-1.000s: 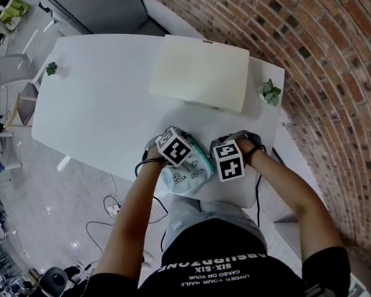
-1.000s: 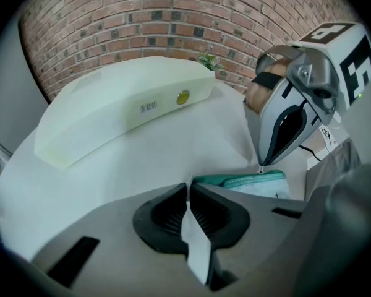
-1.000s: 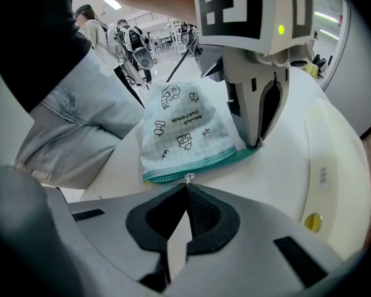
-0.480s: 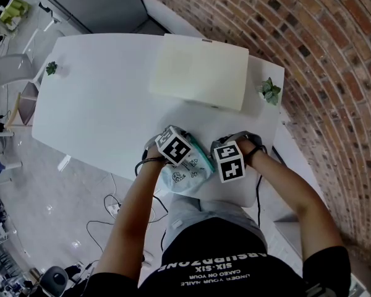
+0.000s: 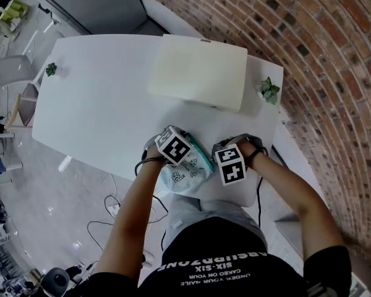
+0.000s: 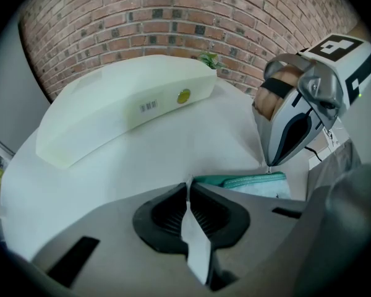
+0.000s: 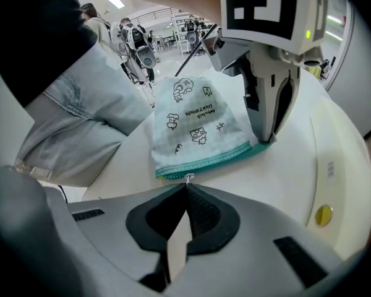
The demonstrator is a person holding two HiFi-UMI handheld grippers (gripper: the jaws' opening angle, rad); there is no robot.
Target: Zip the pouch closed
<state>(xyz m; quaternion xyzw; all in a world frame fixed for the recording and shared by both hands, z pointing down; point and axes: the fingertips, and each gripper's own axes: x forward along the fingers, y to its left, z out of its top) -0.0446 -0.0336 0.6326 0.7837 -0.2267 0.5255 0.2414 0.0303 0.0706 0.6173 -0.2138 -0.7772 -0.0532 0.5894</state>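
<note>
The pouch (image 7: 195, 122) lies flat at the worktop's (image 5: 99, 104) near edge, toward its right near corner, with its teal zip band (image 7: 204, 159) turned toward the far edge. My right tool (image 7: 186, 187) is clenched. The small metal zipper pull (image 7: 187, 177) sits right at its tips, so I judge it pinched there, at the end of the band nearest that tool. My left tool (image 6: 188, 185) is clenched too, on the band's opposite end. The teeth look joined along most of the band, so I take the zip as nearly home. To finish well I should hold the left end firm and low, draw the pull straight along the band without lifting, and stop once it seats. The cream box (image 5: 198, 73) lies well clear toward the far edge.
</note>
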